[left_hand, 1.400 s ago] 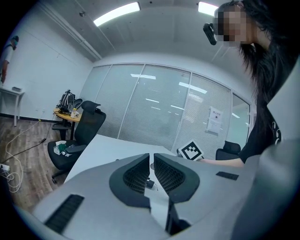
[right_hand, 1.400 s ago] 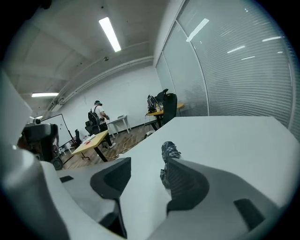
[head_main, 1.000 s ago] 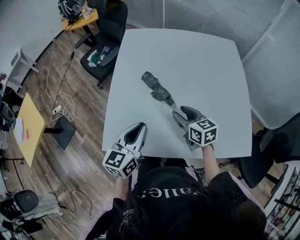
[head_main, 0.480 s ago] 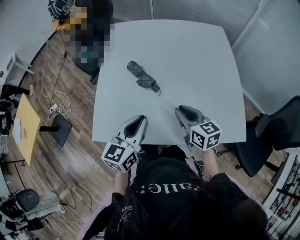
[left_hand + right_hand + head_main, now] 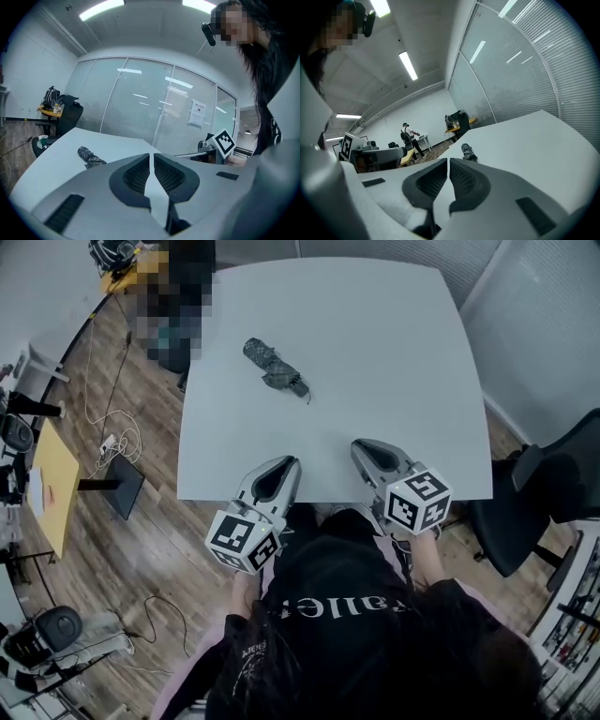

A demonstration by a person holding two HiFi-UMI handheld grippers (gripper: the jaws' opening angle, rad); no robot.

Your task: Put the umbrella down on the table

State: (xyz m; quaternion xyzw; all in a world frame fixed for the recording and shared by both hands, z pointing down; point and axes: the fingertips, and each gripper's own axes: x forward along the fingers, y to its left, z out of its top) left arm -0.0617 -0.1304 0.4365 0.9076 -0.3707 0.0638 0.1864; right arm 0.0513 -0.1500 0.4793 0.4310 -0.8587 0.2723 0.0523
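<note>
White tabletop over wood-plank floor, glazed partition with blinds beyond, dark office chair off to the right. Lying flat on the far left part of the tabletop, near its left edge: folded umbrella, canopy dark and bunched, touched by nothing. Well apart from it, at the near edge close to the body: left gripper, jaws drawn together to a thin slit with nothing between; right gripper, jaws just closed to the same thin slit, likewise with nothing between them. Judged from this: umbrella already set down, task as good as finished, only pulling away left to do. Little to go wrong, yet worth watching the short stretch between umbrella and left table edge. Rounded bundle, so liable to roll if the tabletop gets jolted by a gripper at the near edge, and then to drop toward the floor. Also possible: loose canopy folds slackening and spreading, if no strap is fastened; too small to tell from here. Safest to keep both grippers clear of the tabletop and not reach back in.
</note>
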